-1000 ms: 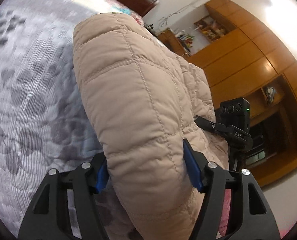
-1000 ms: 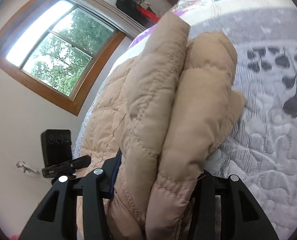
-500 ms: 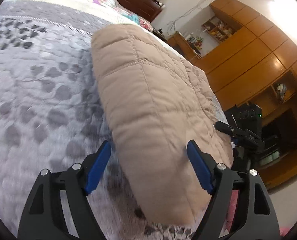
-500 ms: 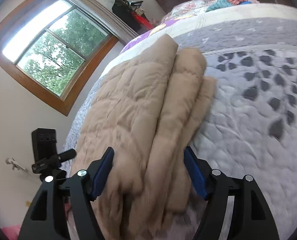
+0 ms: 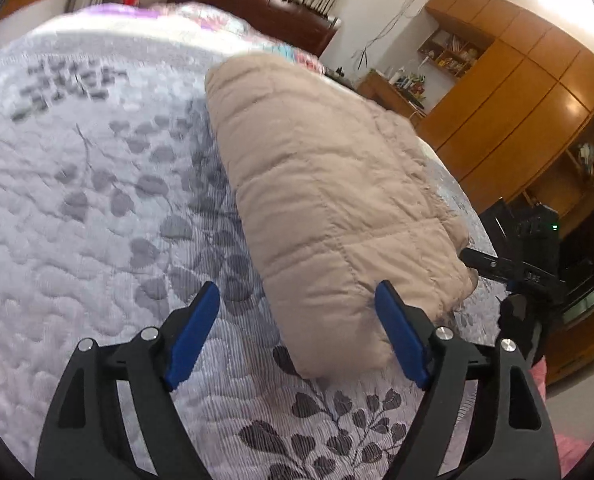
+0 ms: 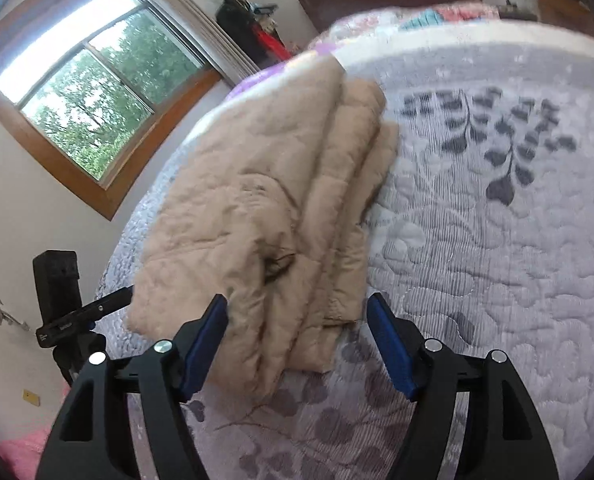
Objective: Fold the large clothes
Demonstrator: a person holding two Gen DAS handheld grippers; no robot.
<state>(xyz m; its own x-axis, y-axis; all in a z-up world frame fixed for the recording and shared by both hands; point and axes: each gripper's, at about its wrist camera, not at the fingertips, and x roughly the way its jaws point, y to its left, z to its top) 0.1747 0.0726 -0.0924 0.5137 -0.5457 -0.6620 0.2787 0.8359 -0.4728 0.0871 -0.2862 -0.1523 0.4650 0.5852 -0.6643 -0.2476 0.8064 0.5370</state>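
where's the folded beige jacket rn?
The folded beige quilted jacket lies on the grey leaf-print bedspread, ahead of both open tools: right of centre in the left wrist view, left of centre in the right.

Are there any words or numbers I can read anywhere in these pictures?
No text reads clearly.
Small white lettering on the black camera mount beside the bed: too blurred to read.
A pale mark on the same kind of mount in the right wrist view: too small to read.
The beige quilted coat: no label visible.
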